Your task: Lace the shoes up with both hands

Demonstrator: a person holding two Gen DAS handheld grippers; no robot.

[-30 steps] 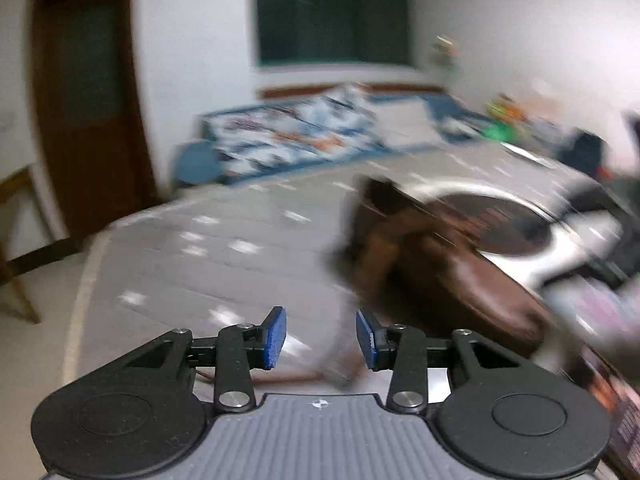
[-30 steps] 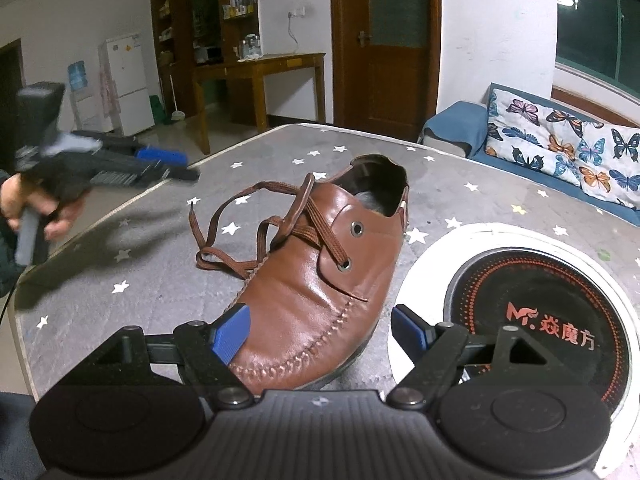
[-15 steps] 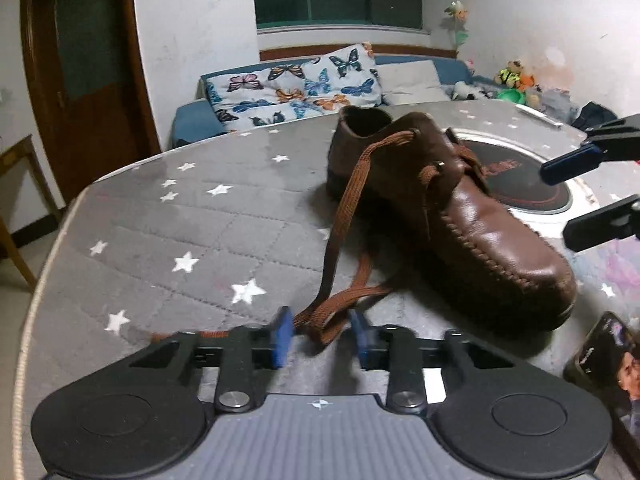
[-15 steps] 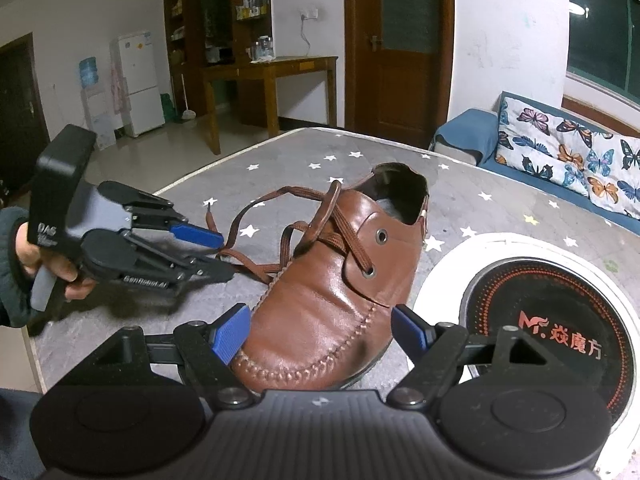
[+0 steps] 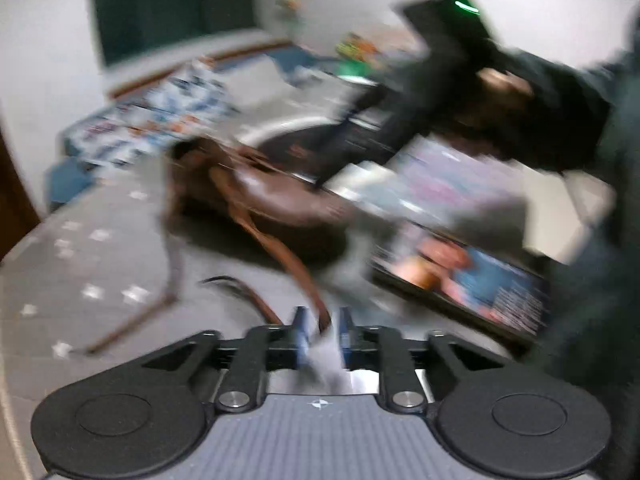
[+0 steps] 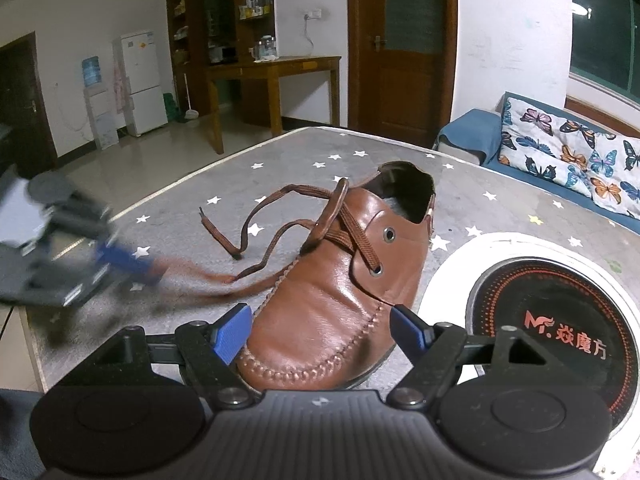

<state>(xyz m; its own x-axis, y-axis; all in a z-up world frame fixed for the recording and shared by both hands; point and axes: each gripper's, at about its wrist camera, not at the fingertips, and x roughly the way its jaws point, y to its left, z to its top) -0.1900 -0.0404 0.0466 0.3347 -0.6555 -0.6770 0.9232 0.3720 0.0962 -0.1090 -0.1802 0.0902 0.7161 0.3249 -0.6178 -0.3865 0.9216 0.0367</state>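
A brown leather shoe (image 6: 340,288) (image 5: 272,196) lies on the grey star-patterned table (image 6: 304,152), toe toward my right gripper. Its brown lace (image 6: 280,236) is threaded through the lower eyelets and trails off to the left. One strand (image 5: 296,268) runs stretched from the shoe into my left gripper (image 5: 322,320). That gripper's jaws are opening, with the strand still between the narrow blue pads. In the right wrist view the left gripper (image 6: 132,264) is a blur at the table's left edge. My right gripper (image 6: 320,320) stands open astride the toe.
A round black-and-white induction cooker (image 6: 552,320) sits just right of the shoe. A printed magazine or screen (image 5: 460,272) lies near the toe. The table's edge (image 6: 120,216) is close on the left. A dark sleeve (image 5: 580,120) holds the right gripper.
My left gripper has closed in on a lace strand and swung away from the shoe, dragging the strand out straight. The shoe and the right gripper have stayed put.
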